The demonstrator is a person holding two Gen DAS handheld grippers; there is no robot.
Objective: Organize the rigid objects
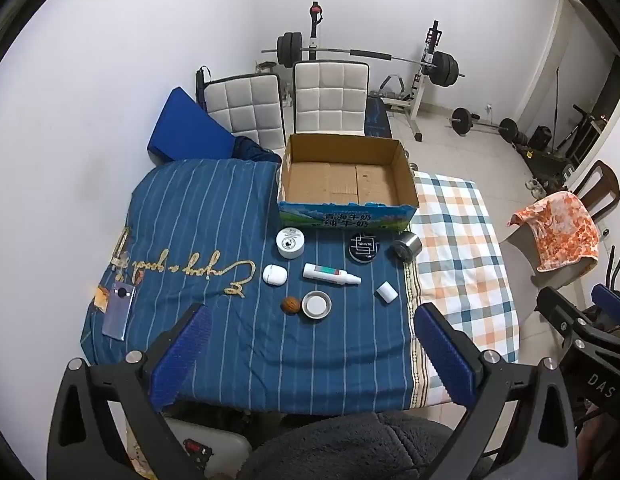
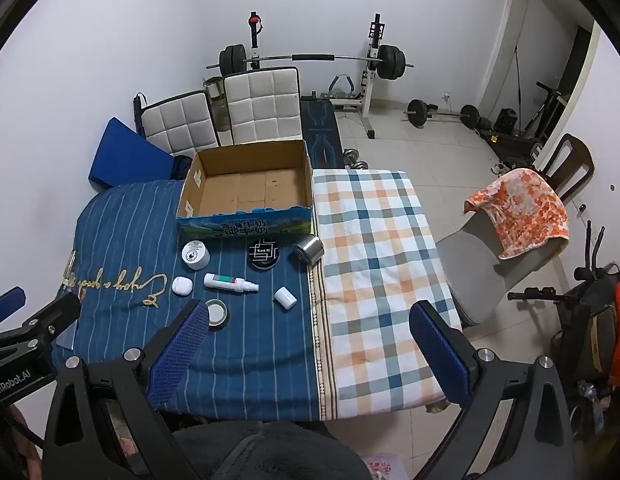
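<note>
An empty cardboard box stands at the far side of the blue striped cloth. In front of it lie a white round jar, a black round tin, a metal cylinder, a white case, a white spray bottle, a small white block, a walnut and a metal lid. My left gripper and right gripper are open and empty, held above the near edge.
A phone lies at the left of the cloth. A checked cloth covers the table's right part. Two white chairs stand behind the box, a chair with an orange towel at the right, gym weights behind.
</note>
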